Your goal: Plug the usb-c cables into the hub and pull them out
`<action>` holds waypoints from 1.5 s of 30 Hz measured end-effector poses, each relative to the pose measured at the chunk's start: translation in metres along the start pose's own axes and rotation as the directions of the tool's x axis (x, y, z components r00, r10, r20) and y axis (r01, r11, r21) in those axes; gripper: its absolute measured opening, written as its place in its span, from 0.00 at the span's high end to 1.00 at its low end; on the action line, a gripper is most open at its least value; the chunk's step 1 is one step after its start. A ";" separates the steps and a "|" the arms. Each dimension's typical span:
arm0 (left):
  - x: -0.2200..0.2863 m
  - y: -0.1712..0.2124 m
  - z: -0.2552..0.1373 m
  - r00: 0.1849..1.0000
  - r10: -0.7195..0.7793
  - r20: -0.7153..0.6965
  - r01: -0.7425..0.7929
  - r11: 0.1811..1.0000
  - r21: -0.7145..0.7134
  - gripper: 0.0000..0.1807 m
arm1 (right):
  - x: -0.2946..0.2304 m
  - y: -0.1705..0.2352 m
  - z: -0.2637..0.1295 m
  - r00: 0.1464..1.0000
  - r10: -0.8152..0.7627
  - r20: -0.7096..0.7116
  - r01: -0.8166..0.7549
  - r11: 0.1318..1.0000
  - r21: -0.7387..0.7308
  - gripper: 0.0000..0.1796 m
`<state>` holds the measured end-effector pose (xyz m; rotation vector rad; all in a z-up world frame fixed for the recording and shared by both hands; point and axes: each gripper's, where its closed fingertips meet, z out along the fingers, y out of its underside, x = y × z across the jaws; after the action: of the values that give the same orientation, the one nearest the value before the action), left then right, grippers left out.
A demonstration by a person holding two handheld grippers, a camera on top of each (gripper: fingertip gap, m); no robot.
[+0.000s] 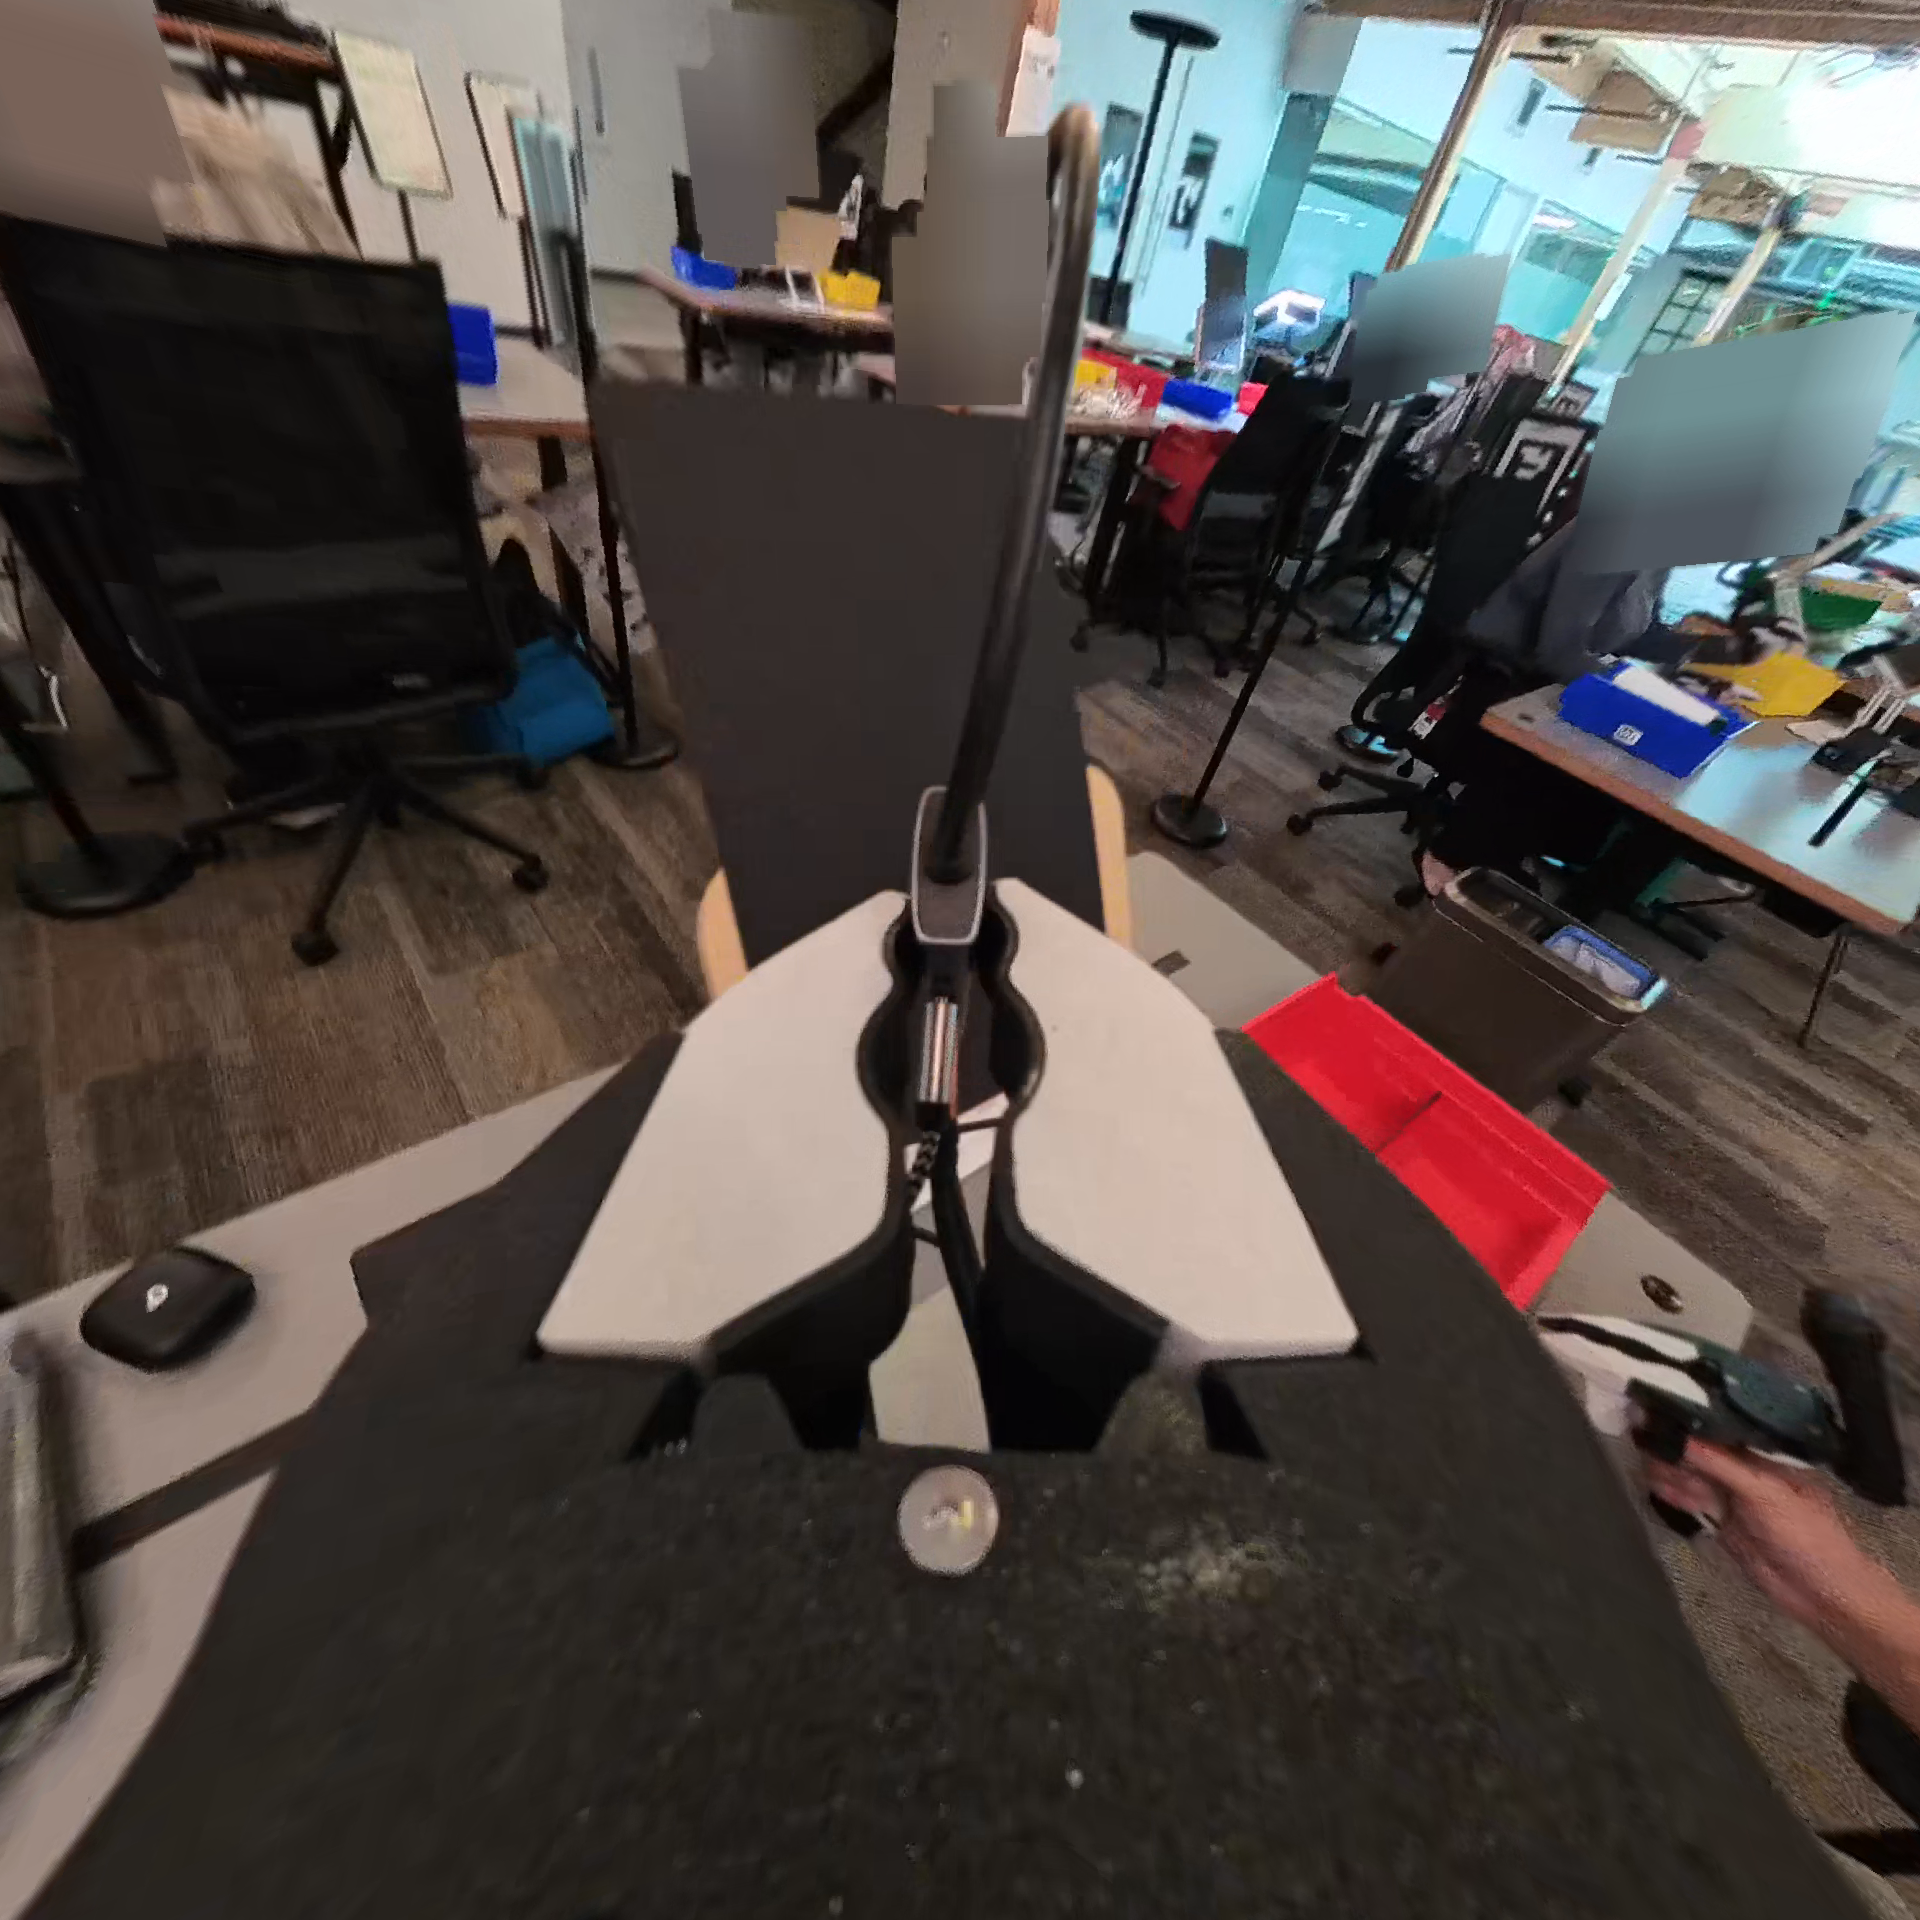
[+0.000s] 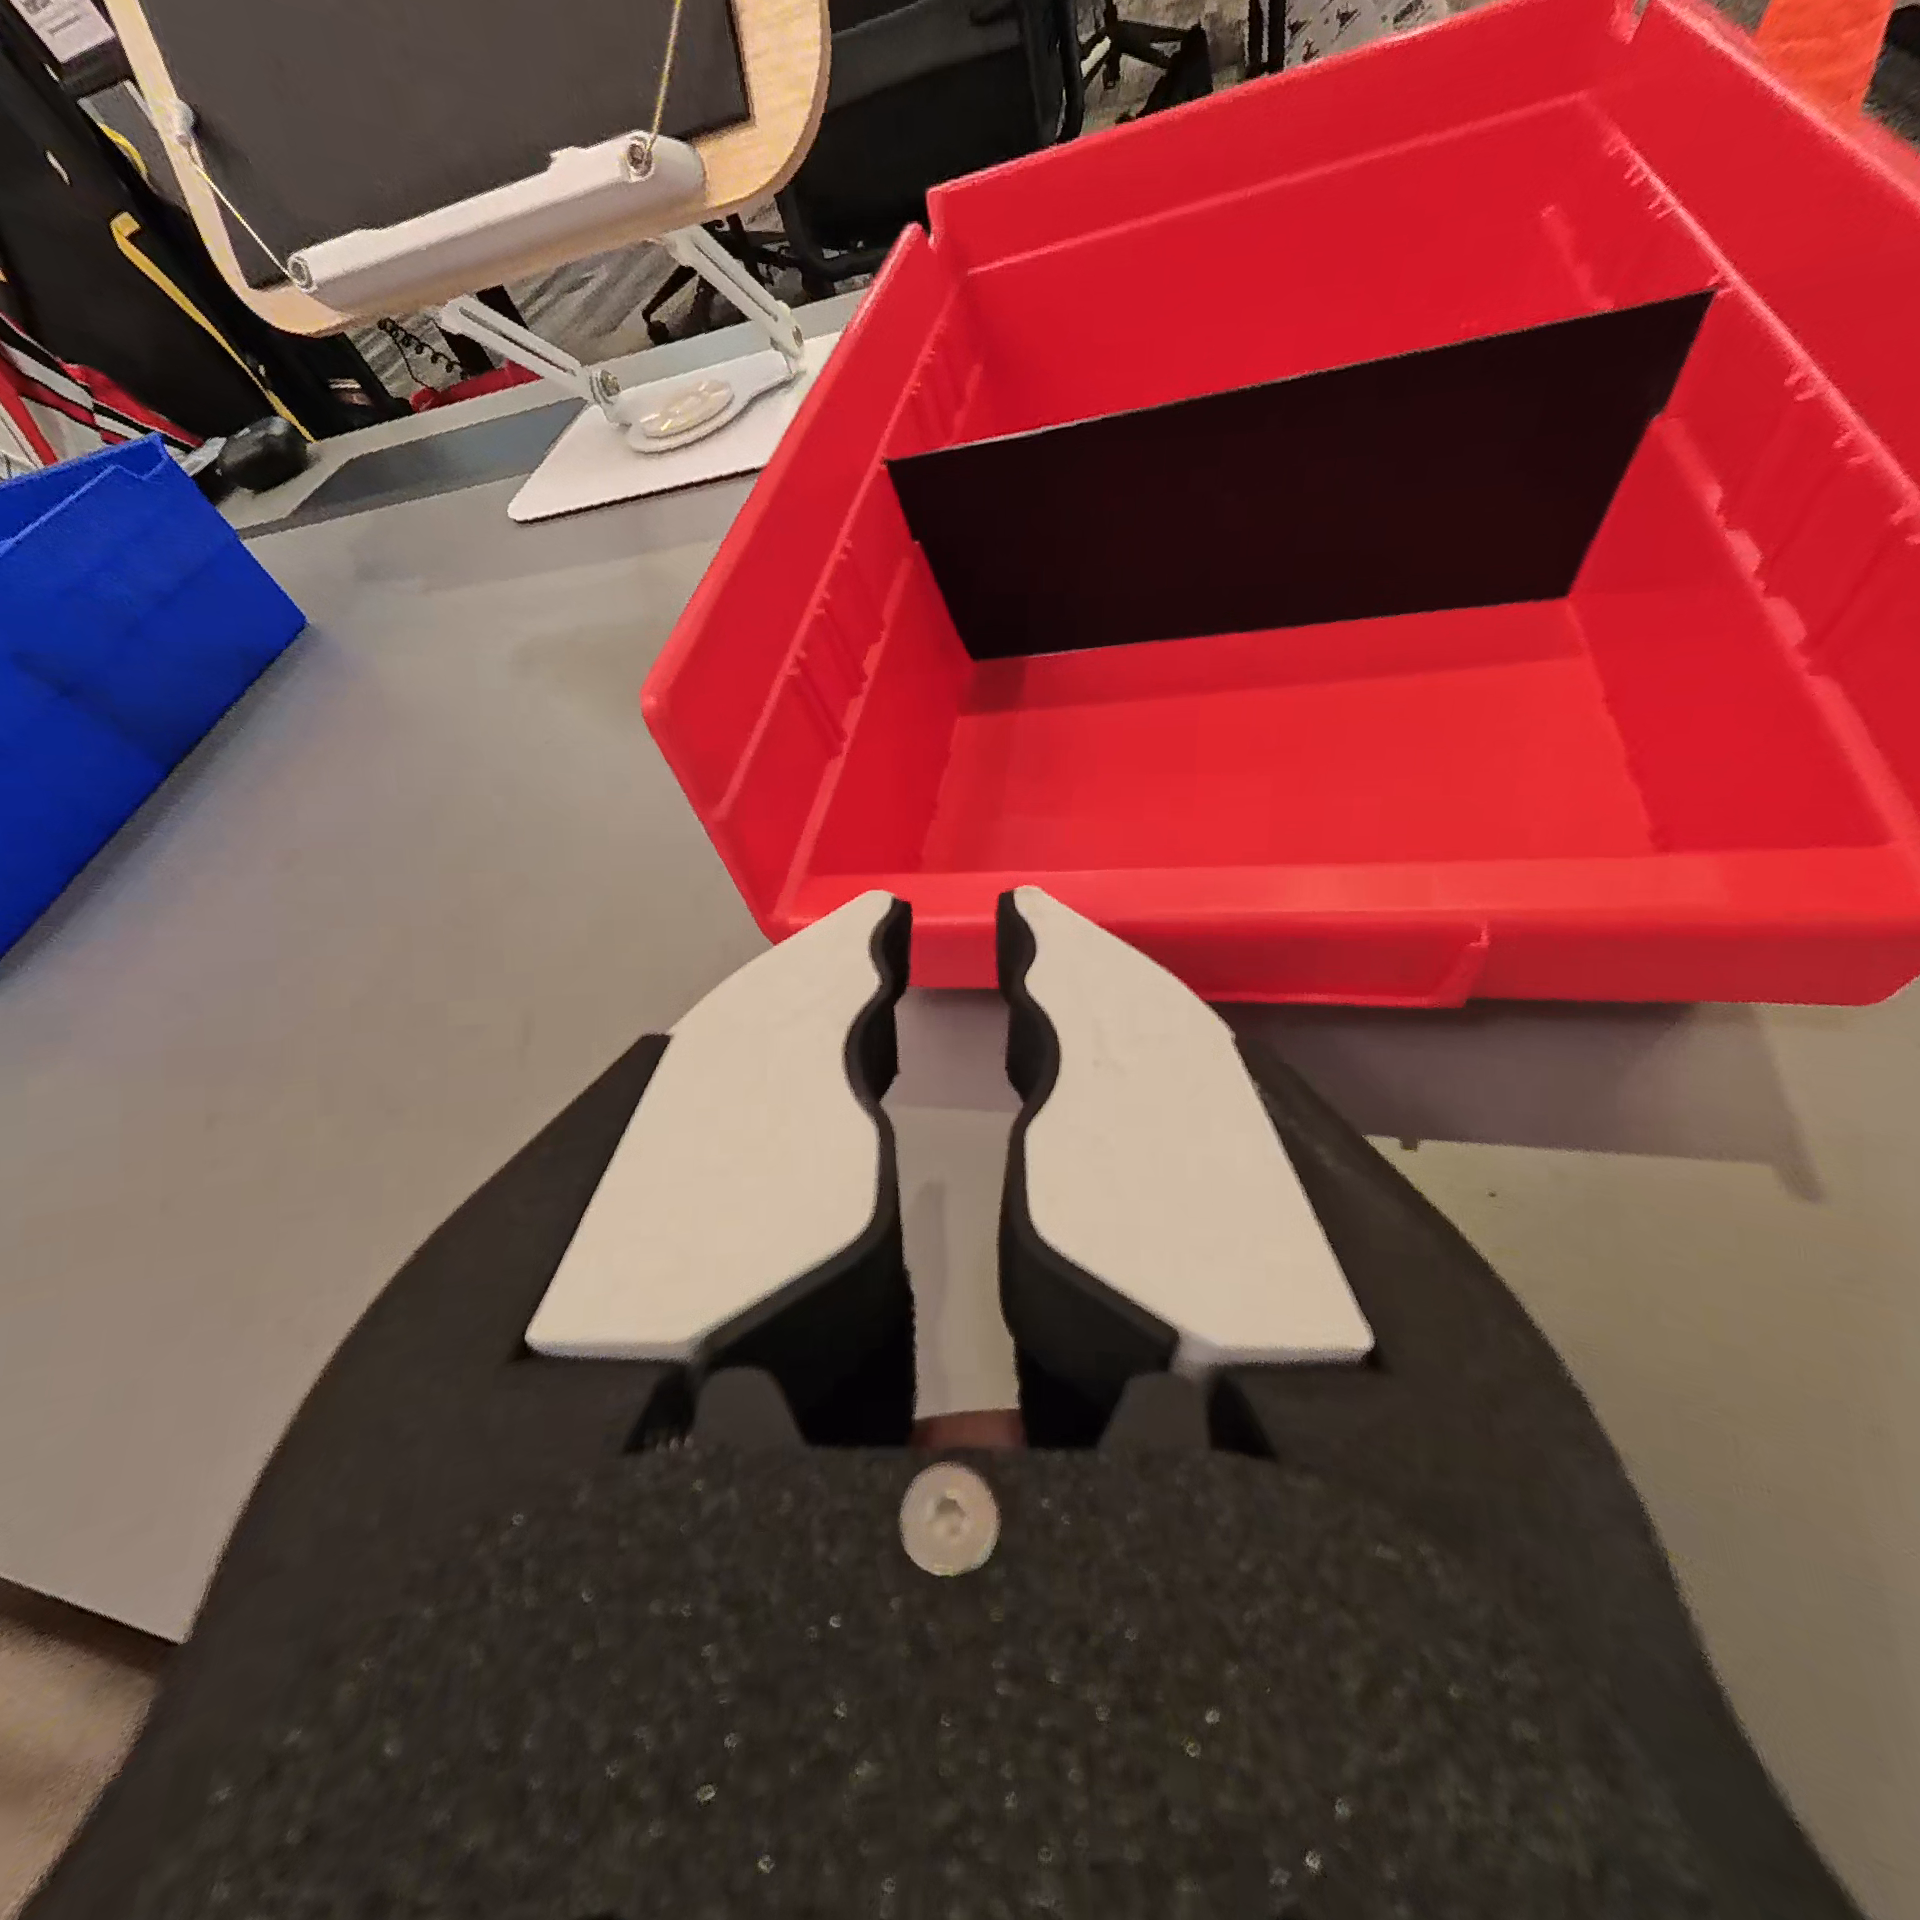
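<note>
In the left wrist view my left gripper [image 1: 948,920] is shut on a small dark grey hub [image 1: 948,868], held upright between the fingertips above the table. The hub's black cable [image 1: 1023,540] rises from its top and arcs overhead. A silver usb-c plug [image 1: 938,1049] with a braided cable sits between the fingers just below the hub; I cannot tell whether it is seated. In the right wrist view my right gripper [image 2: 954,904] is empty, its jaws a narrow gap apart, low over the grey table [image 2: 416,831] at the front wall of a red bin [image 2: 1351,935].
The red bin has a black divider [image 2: 1299,499] and is empty; it also shows in the left wrist view [image 1: 1455,1132]. A blue bin [image 2: 104,644] stands left, a white stand [image 2: 665,436] behind. A black case [image 1: 166,1304] lies at the left. A hand holding the other gripper [image 1: 1766,1413] shows at the right. The tips of one gripper are about 70 cm away from the tips of the other.
</note>
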<state>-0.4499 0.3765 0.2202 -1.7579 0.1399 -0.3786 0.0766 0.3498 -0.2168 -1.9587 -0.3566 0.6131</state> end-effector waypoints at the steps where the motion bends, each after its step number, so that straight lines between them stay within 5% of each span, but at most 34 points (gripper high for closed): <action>1: 0.015 -0.020 -0.003 1.000 0.030 -0.006 -0.030 0.999 0.021 0.95 | 0.000 0.000 0.000 1.000 0.000 0.000 0.000 1.000 0.000 0.92; 6: 0.086 -0.084 -0.009 0.995 0.090 -0.035 -0.088 0.994 0.058 0.95 | 0.001 -0.003 -0.001 1.000 0.005 0.002 -0.005 1.000 0.009 0.92; 10: 0.115 -0.072 0.013 0.997 0.028 -0.068 -0.023 0.997 0.072 0.95 | -0.003 -0.007 -0.002 1.000 -0.021 0.003 0.021 0.999 0.030 0.92; 13: 0.132 -0.011 0.050 0.987 -0.089 -0.132 0.097 0.994 0.058 0.95 | -0.012 -0.017 -0.007 0.997 -0.075 -0.002 0.075 0.993 0.089 0.91; 18: 0.179 0.162 0.120 0.897 -0.374 -0.235 0.360 0.927 -0.104 0.95 | -0.054 -0.058 -0.027 0.979 -0.202 -0.007 0.191 0.910 0.367 0.85; 22: 0.203 0.249 0.137 0.786 -0.563 -0.255 0.557 0.824 -0.101 0.95 | -0.108 -0.046 -0.019 0.922 -0.383 0.051 0.345 0.875 0.341 0.82; 28: 0.217 0.322 0.131 0.657 -0.718 -0.230 0.736 0.677 -0.011 0.95 | -0.187 -0.055 0.003 0.899 -0.265 0.349 0.180 0.949 0.258 0.75; 34: 0.231 0.348 0.110 0.612 -0.742 -0.275 0.770 0.638 -0.008 0.95 | -0.193 -0.081 0.053 0.889 0.025 0.458 -0.097 0.986 0.134 0.76; 37: 0.226 0.354 0.094 0.601 -0.749 -0.280 0.783 0.622 0.016 0.95 | -0.192 -0.079 0.063 0.794 0.227 0.565 -0.288 0.958 0.020 0.89; 39: 0.220 0.353 0.083 0.578 -0.756 -0.307 0.801 0.597 0.039 0.95 | -0.192 -0.067 0.072 0.731 0.362 0.578 -0.378 0.921 -0.098 0.72; 43: 0.223 0.363 0.075 0.576 -0.742 -0.342 0.798 0.601 0.039 0.95 | -0.221 -0.061 0.062 0.447 0.537 0.715 -0.490 0.816 -0.307 0.72; 45: 0.238 0.374 0.076 0.539 -0.752 -0.380 0.803 0.595 -0.039 0.95 | -0.229 -0.062 0.057 0.333 0.577 0.745 -0.498 0.779 -0.381 0.87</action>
<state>-0.1601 0.2931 -0.1135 -1.4970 -0.4470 -1.3539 -0.1437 0.3062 -0.1215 -1.6870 -0.2841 2.0761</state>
